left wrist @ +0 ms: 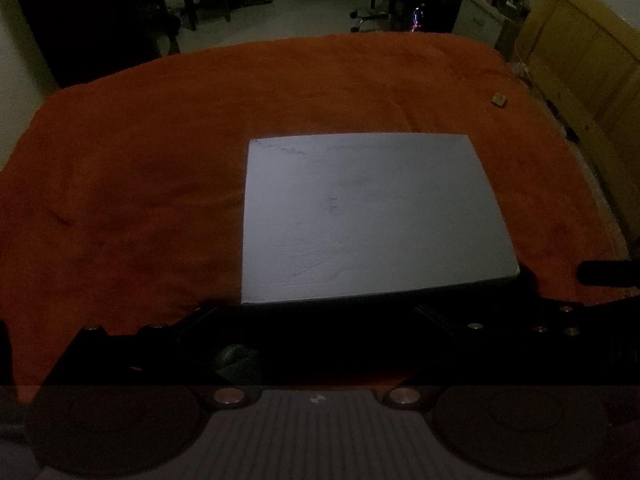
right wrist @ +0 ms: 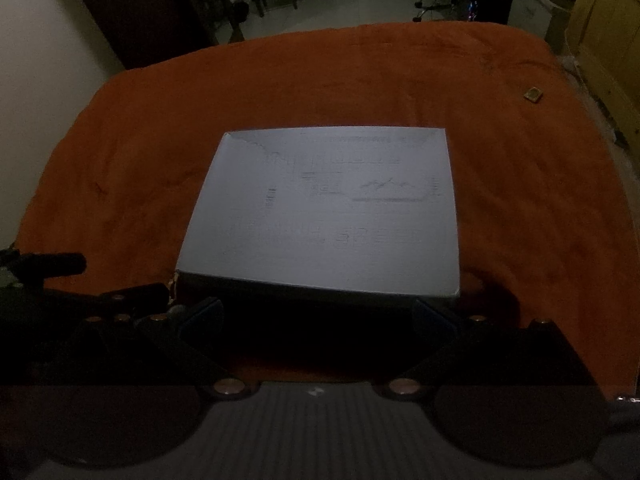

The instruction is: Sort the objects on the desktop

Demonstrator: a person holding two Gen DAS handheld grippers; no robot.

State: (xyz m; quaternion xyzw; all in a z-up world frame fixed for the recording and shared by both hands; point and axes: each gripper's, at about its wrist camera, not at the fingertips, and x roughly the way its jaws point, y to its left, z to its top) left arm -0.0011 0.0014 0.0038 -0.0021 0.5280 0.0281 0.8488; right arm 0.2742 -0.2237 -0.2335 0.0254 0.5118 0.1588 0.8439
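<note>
Left gripper low over orange cloth, fingers spread wide, nothing between them; near edge of white box just ahead of tips, contact possibly none, too dark to tell. Small tan object far right on cloth, well apart from box.

Right gripper likewise splayed, empty, facing box near edge. Faint print on box top, unreadable. Left gripper's dark finger beside box's near-left corner. Small object far right.
</note>
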